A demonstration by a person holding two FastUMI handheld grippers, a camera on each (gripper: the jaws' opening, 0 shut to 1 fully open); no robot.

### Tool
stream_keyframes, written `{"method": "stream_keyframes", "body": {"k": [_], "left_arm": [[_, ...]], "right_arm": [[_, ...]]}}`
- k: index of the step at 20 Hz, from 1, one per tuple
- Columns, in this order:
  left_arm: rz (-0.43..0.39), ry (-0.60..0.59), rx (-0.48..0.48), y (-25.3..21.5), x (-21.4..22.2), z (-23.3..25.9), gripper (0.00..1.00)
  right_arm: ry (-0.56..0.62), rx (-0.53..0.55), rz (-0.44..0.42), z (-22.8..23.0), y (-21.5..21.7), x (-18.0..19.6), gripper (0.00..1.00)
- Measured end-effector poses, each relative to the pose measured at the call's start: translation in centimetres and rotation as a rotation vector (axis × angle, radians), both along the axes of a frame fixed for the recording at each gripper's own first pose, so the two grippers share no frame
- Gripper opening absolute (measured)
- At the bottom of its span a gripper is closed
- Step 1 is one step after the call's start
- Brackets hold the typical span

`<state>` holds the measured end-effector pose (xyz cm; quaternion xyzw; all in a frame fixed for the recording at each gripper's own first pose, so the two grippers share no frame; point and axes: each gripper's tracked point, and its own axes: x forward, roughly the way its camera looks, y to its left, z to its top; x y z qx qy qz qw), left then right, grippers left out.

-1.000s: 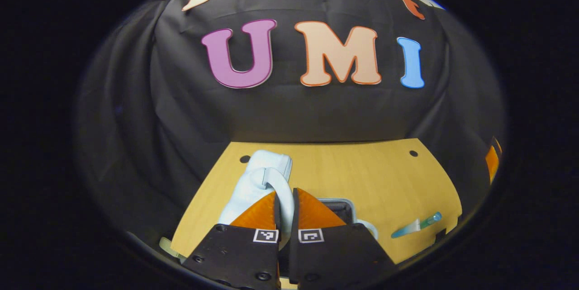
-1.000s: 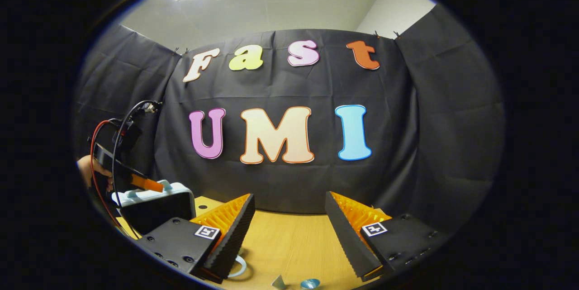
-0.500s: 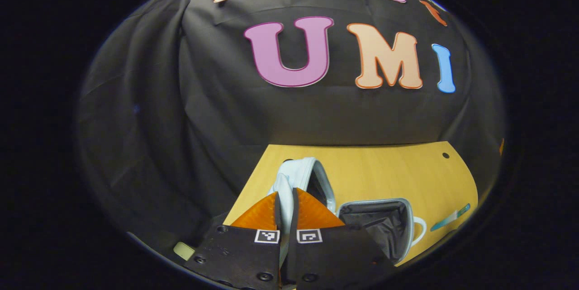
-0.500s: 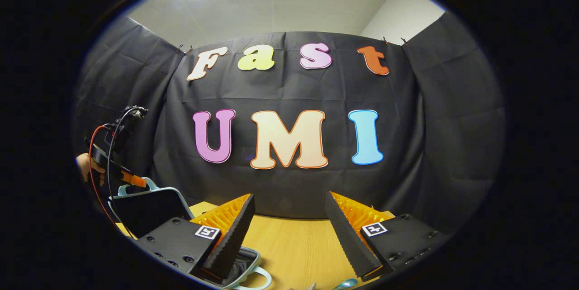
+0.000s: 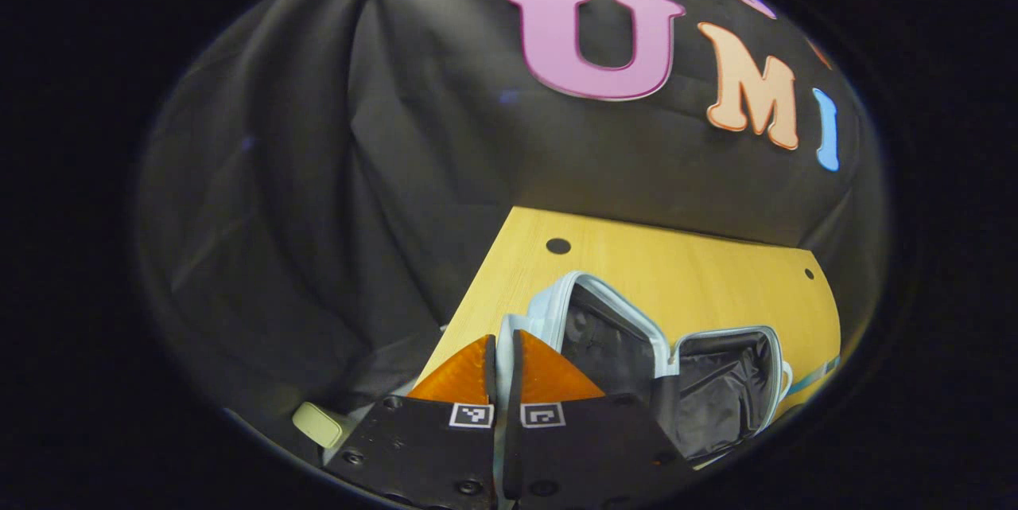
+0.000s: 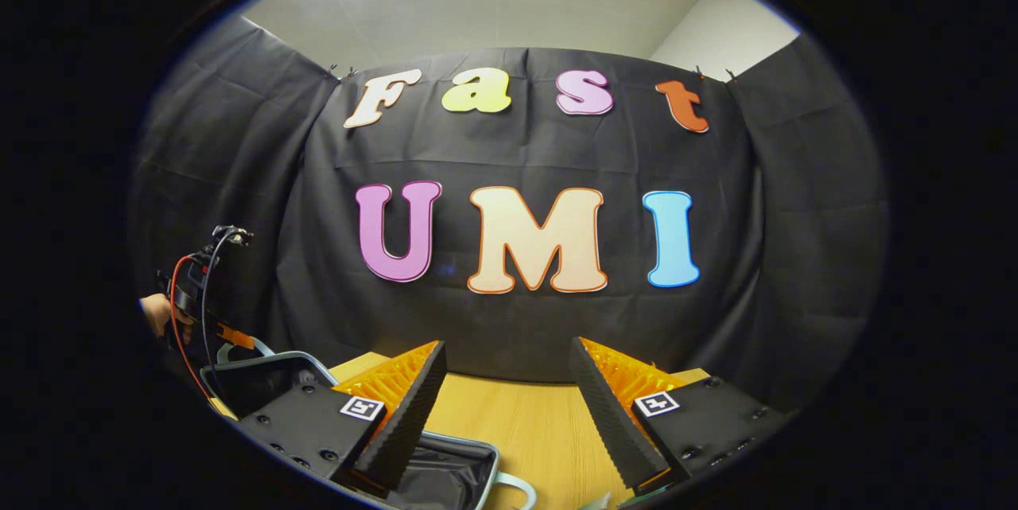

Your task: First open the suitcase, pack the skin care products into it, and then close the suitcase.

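In the left gripper view we see the left gripper (image 5: 503, 351) clamped, fingers nearly together, on the pale blue handle of the suitcase (image 5: 636, 343) lid. The suitcase lies open near the left edge of the wooden tabletop (image 5: 684, 271), its dark lining showing in both halves. In the right gripper view the right gripper (image 6: 505, 383) hangs above the tabletop with its fingers wide apart and nothing between them, the open suitcase just below its left finger.
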<state>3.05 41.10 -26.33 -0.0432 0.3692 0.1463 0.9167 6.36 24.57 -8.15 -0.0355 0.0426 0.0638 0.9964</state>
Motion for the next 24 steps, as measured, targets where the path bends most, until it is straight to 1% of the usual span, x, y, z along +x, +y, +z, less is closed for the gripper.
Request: {"method": "stream_keyframes", "body": {"k": [3, 6, 8, 9, 10, 11, 12, 13, 15, 16, 17, 18, 19, 21, 23, 24], "left_arm": [[0.036, 0.053, -0.046, 0.5, -0.1, -2.9, 0.0], [0.072, 0.105, -0.085, 1.0, -0.5, -5.4, 0.0], [0.09, 0.131, -0.085, 1.3, -0.8, -6.5, 0.0], [0.11, 0.137, -0.083, 1.5, -1.1, -6.8, 0.0], [0.14, 0.141, -0.058, 2.0, -1.3, -6.9, 0.0], [0.173, 0.127, -0.014, 3.0, -1.6, -6.7, 0.1], [0.181, 0.103, 0.001, 3.4, -1.3, -6.0, 0.28], [0.186, 0.05, 0.014, 3.3, -0.8, -5.2, 0.46], [0.205, -0.071, 0.058, 2.9, 0.5, -2.4, 0.82], [0.202, -0.143, 0.079, 2.1, 1.1, -0.5, 1.0], [0.196, -0.206, 0.105, 1.3, 1.1, 1.1, 0.99], [0.186, -0.265, 0.131, 0.4, 1.4, 3.0, 0.95], [0.179, -0.311, 0.158, -0.7, 1.2, 4.9, 0.95], [0.162, -0.369, 0.187, -3.2, 0.8, 8.2, 0.96], [0.134, -0.406, 0.179, -5.4, 0.2, 11.0, 0.94], [0.125, -0.422, 0.176, -6.3, -0.4, 12.0, 0.95]], "right_arm": [[0.015, -0.017, 0.017, -0.6, 1.6, 0.1, 0.99], [0.024, -0.045, 0.023, -1.0, 2.4, 0.2, 0.99], [0.026, -0.051, 0.016, -1.1, 2.4, 0.1, 0.99], [0.029, -0.055, 0.011, -1.2, 2.2, 0.2, 0.99], [0.031, -0.059, 0.007, -1.3, 2.0, 0.3, 0.99], [0.034, -0.062, 0.003, -1.2, 1.8, 0.4, 0.99], [0.035, -0.063, 0.0, -1.3, 1.6, 0.4, 0.99], [0.035, -0.064, -0.002, -1.3, 1.3, 0.5, 0.99], [0.033, -0.065, -0.004, -1.3, 0.6, 0.6, 1.0], [0.032, -0.059, -0.006, -1.3, 0.2, 0.6, 1.0], [0.027, -0.051, -0.009, -1.2, -0.4, 0.6, 1.0], [0.022, -0.045, -0.014, -1.1, -1.0, 0.6, 1.0], [0.018, -0.041, -0.02, -1.0, -1.8, 0.6, 1.0], [0.013, -0.028, -0.029, -0.7, -3.5, 0.4, 1.0], [0.007, -0.016, -0.033, -0.4, -5.3, 0.4, 0.98], [0.002, -0.013, -0.039, -0.2, -6.4, 0.3, 0.98]]}}
